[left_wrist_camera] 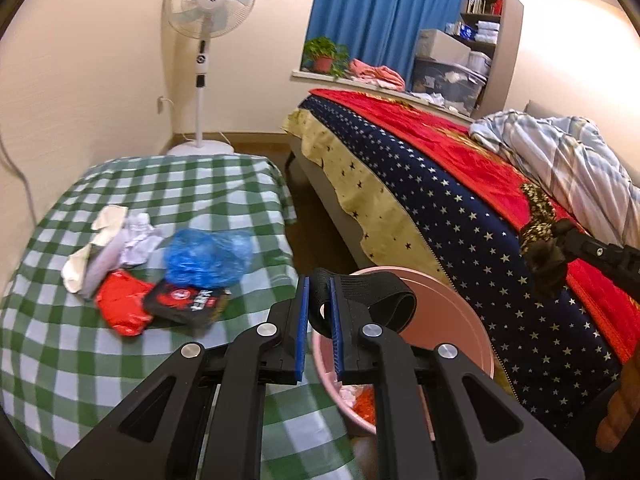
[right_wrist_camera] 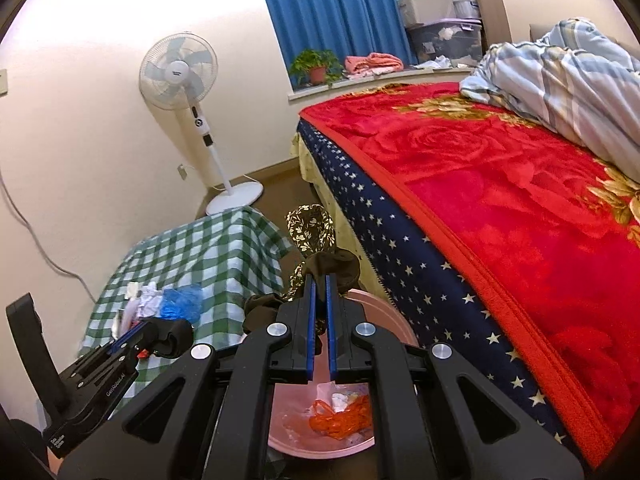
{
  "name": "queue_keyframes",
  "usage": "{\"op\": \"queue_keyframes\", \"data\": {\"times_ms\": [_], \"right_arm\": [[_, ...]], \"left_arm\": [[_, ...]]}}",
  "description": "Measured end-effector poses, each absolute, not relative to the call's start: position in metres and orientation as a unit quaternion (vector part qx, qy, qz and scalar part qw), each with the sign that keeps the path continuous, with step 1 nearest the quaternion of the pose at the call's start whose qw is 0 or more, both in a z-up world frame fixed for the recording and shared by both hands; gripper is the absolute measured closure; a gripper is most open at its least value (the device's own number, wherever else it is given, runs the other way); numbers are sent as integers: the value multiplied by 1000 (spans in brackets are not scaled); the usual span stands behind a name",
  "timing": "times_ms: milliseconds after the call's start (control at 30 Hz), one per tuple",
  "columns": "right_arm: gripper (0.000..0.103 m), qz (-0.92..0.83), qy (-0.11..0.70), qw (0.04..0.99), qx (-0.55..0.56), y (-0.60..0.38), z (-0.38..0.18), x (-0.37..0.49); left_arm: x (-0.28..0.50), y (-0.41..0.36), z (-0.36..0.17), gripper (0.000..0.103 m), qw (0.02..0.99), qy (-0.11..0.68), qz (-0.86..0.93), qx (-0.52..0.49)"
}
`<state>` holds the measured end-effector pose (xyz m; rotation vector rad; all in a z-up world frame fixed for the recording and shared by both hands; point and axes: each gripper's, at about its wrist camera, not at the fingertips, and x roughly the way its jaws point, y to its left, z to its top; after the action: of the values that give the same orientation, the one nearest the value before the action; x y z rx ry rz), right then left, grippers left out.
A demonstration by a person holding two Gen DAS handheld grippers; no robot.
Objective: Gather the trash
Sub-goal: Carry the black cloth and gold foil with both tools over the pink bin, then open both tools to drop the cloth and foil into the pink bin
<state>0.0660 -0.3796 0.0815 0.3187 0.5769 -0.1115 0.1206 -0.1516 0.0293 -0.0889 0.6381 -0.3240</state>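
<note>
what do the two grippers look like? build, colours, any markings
Both match: matte black plastic linkage bodies with triangular cut-outs, round silver pivot bolts, and two flat fingers faced with ribbed blue pads. Left gripper, right gripper. Seen from the right wrist camera, the left gripper's side carries small white lettering and an upright black handle. No cables or sleeves visible.

the left gripper (left_wrist_camera: 320, 300) is angled downward, its blue pads (left_wrist_camera: 302, 328) drawn close together and clamped on a black band (left_wrist_camera: 372, 298) that loops out to the right of the tips. the right gripper (right_wrist_camera: 320, 304) is likewise tilted down, its pads nearly touching and pinched on a dark floral cloth (right_wrist_camera: 316, 240) bunched just ahead of the fingertips.
</note>
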Motion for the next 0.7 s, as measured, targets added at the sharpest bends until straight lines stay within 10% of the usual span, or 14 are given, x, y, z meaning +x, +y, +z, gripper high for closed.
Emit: {"op": "queue_keyframes", "data": {"times_ms": [400, 700], "right_arm": [[98, -66, 308, 936, 157, -380, 64, 86], [66, -86, 311, 932, 166, -385, 61, 87]], "left_arm": [[140, -190, 15, 93, 927, 329, -180, -19], [142, -189, 8, 78, 918, 345, -196, -24]]}}
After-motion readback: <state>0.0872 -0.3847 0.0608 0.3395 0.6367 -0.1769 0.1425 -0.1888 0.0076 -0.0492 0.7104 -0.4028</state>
